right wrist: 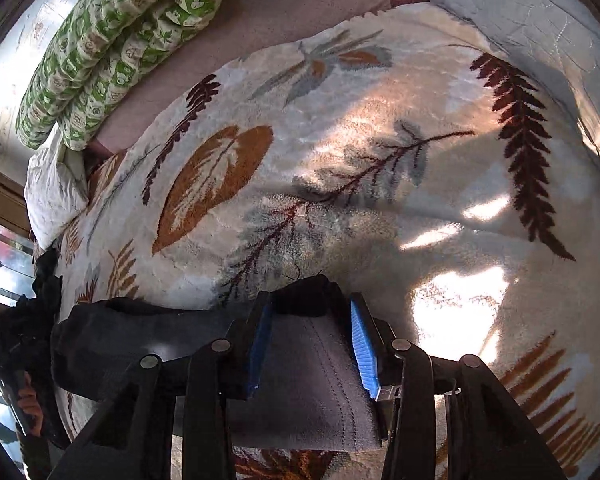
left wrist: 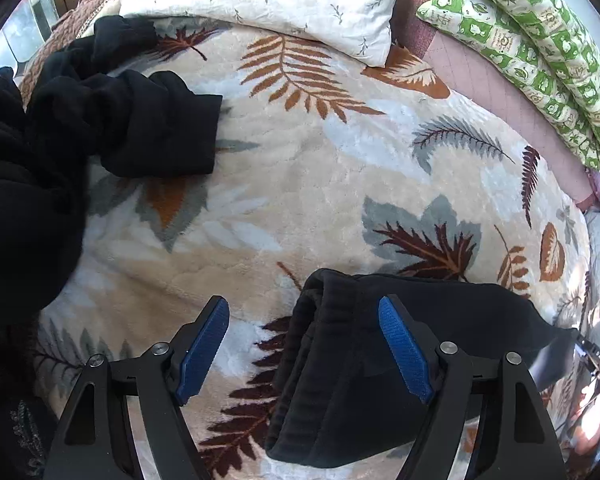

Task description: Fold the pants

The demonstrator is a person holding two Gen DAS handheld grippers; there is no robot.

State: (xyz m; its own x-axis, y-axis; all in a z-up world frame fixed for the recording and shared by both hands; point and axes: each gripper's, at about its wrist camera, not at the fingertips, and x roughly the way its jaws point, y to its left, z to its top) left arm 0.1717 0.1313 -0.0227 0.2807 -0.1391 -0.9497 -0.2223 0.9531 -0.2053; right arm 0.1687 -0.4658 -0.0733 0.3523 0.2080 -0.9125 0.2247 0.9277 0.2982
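Note:
The black pants (left wrist: 340,380) lie folded into a thick bundle on the leaf-patterned blanket (left wrist: 300,180). My left gripper (left wrist: 302,302) hovers over their left folded edge with its blue pads wide apart; one pad is above the cloth, the other above bare blanket. In the right wrist view the other end of the pants (right wrist: 308,380) looks dark grey with a stitched seam and lies flat on the blanket (right wrist: 340,160). My right gripper (right wrist: 311,300) stands over it, jaws partly apart, cloth between and under the pads without being pinched.
A second crumpled black garment (left wrist: 140,120) lies at the left of the bed. A white pillow (left wrist: 280,0) and a rolled green patterned quilt (left wrist: 540,40) sit along the far side; that quilt (right wrist: 120,40) also shows upper left in the right wrist view. A hand (right wrist: 32,404) shows at the left edge.

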